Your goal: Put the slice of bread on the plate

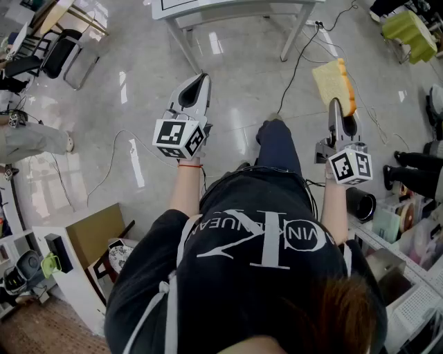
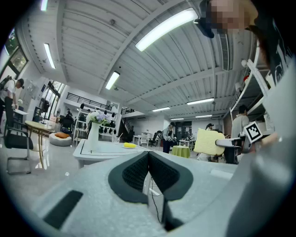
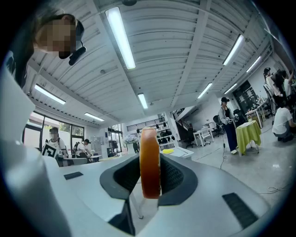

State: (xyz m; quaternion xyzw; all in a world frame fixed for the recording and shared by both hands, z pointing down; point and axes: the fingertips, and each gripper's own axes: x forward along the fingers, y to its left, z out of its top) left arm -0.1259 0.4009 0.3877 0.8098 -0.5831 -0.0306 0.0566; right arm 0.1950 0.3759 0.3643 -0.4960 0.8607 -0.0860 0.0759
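A slice of bread (image 1: 332, 81), pale yellow with an orange-brown crust, stands on edge in my right gripper (image 1: 335, 105), whose jaws are shut on its lower part. The right gripper view shows the bread's crust (image 3: 150, 159) edge-on between the dark pads (image 3: 175, 178). My left gripper (image 1: 201, 79) is held level over the floor with its jaws shut and nothing in them; its pads (image 2: 134, 173) meet in the left gripper view. From there the bread (image 2: 207, 141) shows off to the right. A white table (image 2: 99, 152) ahead carries a vase and a yellow item on a small plate (image 2: 130, 145).
The white table (image 1: 228, 8) stands ahead, beyond bare glossy floor with cables (image 1: 294, 72) trailing across it. Chairs (image 1: 59, 52) are at the far left, a green-covered stand (image 1: 408, 28) at the far right. Shelves with clutter (image 1: 405, 235) and a person's legs (image 1: 415, 169) lie close on the right.
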